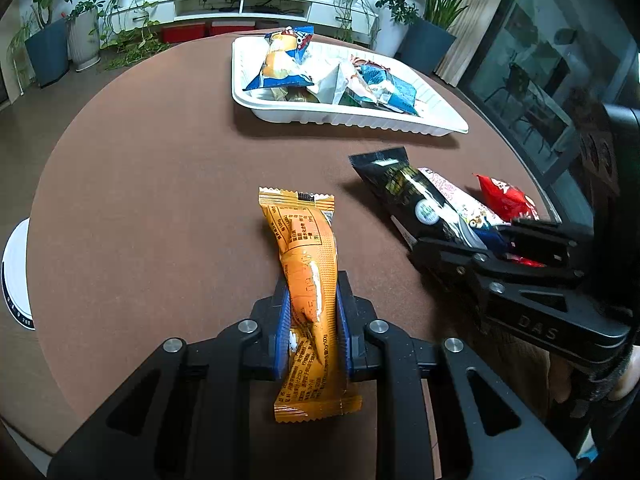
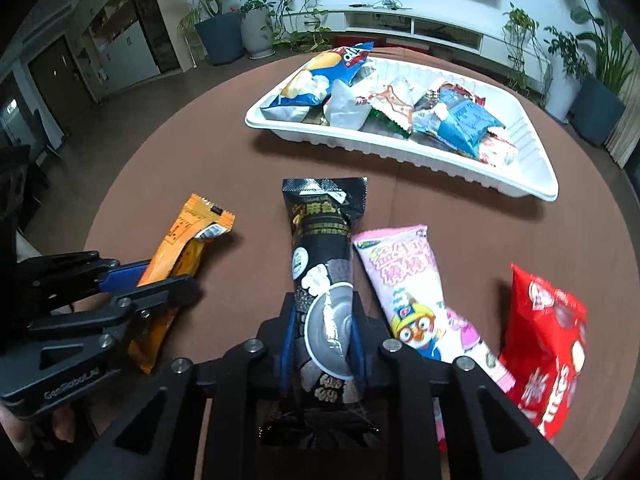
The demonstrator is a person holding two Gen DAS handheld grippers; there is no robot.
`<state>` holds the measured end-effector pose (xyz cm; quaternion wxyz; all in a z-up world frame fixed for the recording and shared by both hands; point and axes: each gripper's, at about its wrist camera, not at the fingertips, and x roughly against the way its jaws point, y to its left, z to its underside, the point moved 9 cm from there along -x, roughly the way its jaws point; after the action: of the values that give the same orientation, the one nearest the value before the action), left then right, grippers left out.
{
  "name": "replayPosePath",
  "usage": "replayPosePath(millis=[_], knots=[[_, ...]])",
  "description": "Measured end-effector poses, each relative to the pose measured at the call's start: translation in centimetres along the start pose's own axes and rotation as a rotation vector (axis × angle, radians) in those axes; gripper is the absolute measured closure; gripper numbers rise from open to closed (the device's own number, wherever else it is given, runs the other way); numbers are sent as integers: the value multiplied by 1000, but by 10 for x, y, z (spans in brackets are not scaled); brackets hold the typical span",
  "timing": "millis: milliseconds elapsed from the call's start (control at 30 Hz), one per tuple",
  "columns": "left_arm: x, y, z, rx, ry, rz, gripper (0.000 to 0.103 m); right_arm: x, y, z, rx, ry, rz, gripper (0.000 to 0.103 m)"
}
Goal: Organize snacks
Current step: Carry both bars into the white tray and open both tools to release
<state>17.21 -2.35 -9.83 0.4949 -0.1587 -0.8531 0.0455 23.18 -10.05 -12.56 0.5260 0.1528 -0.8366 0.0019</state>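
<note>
Orange snack packet (image 1: 308, 280) pinched in left gripper (image 1: 313, 322), black snack packet (image 2: 322, 300) clamped in right gripper (image 2: 323, 340), both on brown table (image 1: 160, 200) near white tray (image 2: 400, 152).

We count 4 snack packets loose on the table (image 2: 240, 168): 1 orange packet (image 1: 308, 300), 1 black packet (image 2: 324, 280), 1 pink packet (image 2: 416, 296) and 1 red packet (image 2: 548, 344). We see 1 white tray (image 2: 516, 184) with a heap of packets too tangled to count, 2 grippers, and at least 6 potted plants (image 2: 220, 28) behind
</note>
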Motion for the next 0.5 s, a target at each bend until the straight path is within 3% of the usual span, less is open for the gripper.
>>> replayPosePath(millis=[300,500], knots=[[7,-2,-4,43,-25,71,85,40,-11,5,-158,-74,-143,79],[14,-4,-15,60,-45,96,85,71,-39,-5,-275,-134,-214,79]])
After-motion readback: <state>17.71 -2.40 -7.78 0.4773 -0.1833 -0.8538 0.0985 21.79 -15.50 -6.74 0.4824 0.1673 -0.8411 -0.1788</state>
